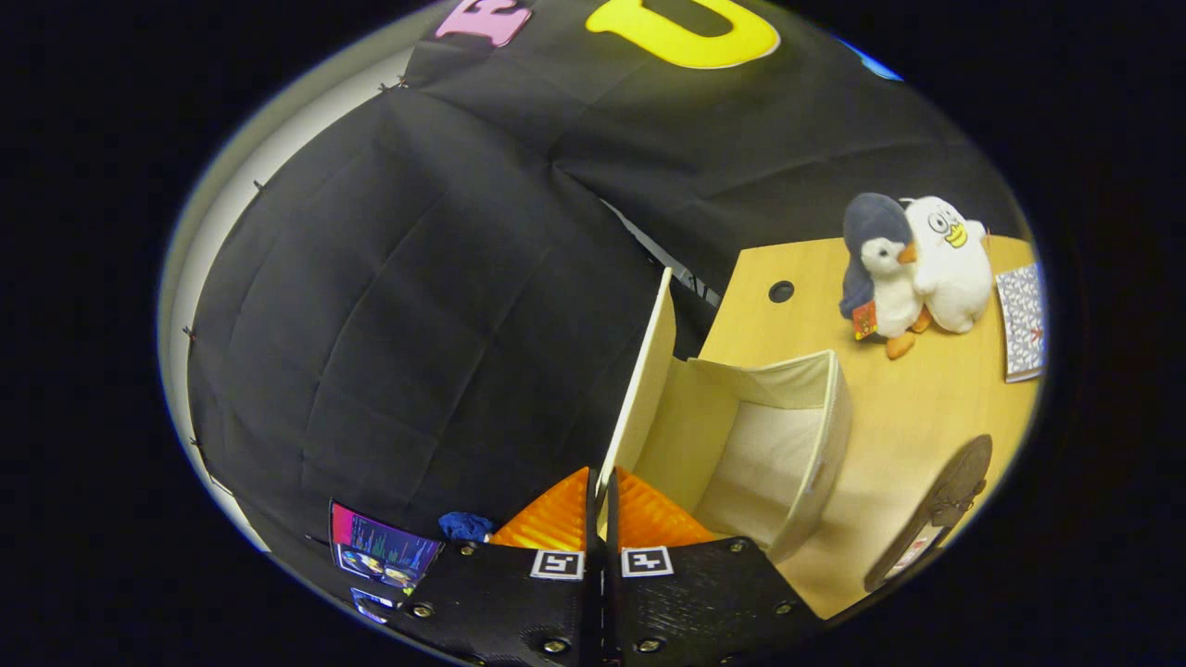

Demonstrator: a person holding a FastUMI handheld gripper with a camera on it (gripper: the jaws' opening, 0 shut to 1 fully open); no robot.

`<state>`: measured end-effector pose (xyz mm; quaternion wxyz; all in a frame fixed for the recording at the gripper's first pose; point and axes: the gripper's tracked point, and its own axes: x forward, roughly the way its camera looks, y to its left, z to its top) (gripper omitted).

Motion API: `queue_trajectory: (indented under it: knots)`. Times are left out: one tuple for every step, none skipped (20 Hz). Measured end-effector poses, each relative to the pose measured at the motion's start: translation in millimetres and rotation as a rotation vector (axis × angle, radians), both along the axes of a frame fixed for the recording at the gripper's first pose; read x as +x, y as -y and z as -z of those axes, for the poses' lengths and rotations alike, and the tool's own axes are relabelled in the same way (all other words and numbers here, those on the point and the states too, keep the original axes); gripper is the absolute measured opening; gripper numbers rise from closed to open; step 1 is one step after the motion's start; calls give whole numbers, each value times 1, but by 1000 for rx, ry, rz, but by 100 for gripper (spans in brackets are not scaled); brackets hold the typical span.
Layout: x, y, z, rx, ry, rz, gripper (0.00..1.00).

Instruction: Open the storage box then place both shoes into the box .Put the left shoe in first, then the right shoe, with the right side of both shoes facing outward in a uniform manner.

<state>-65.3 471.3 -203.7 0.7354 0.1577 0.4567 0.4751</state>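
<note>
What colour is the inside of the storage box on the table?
Cream or off-white fabric; the storage box lining shows best in the gripper view. The tool is closed on its raised lid.

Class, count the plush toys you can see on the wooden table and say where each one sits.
2. A grey-and-white penguin plush stands beyond the open storage box; a white plush leans against its side. Others could be hidden behind the box's raised lid, which the gripper is pinching.

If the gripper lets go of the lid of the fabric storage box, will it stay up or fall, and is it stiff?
The hand-held gripper is shut on the lid, which stands raised and flat, without sagging, so it is probably a stiff panel. Held by its edge, it looks light. Released, it would likely swing on its hinge, perhaps back over the empty storage box; the box's soft walls might give a little.
</note>
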Motion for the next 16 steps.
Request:
queue_trajectory:
  knots:
    - [-4, -15, -4, -15, 8, -10, 0]
    - [-7, -31, -8, -26, 20, -26, 0]
    - [-10, -51, -12, -34, 28, -46, 0]
    - [-15, -69, -16, -43, 38, -60, 1]
    - [-20, -84, -18, -53, 42, -78, 0]
    - [-25, -102, -17, -62, 48, -96, 1]
    - [-29, -120, -12, -75, 47, -103, 1]
    - [-35, -137, -3, -81, 35, -108, 1]
    - [-40, -150, 6, -89, 14, -113, 1]
    - [-46, -164, 16, -94, -8, -119, 1]
    - [-52, -177, 28, -103, -24, -120, 1]
    - [-56, -188, 44, -112, -36, -121, 1]
    - [-58, -196, 55, -124, -50, -117, 1]
    - [-62, -204, 68, -141, -67, -119, 1]
    - [-68, -210, 79, -166, -71, -122, 1]
    - [-70, -215, 94, -197, -69, -131, 5]
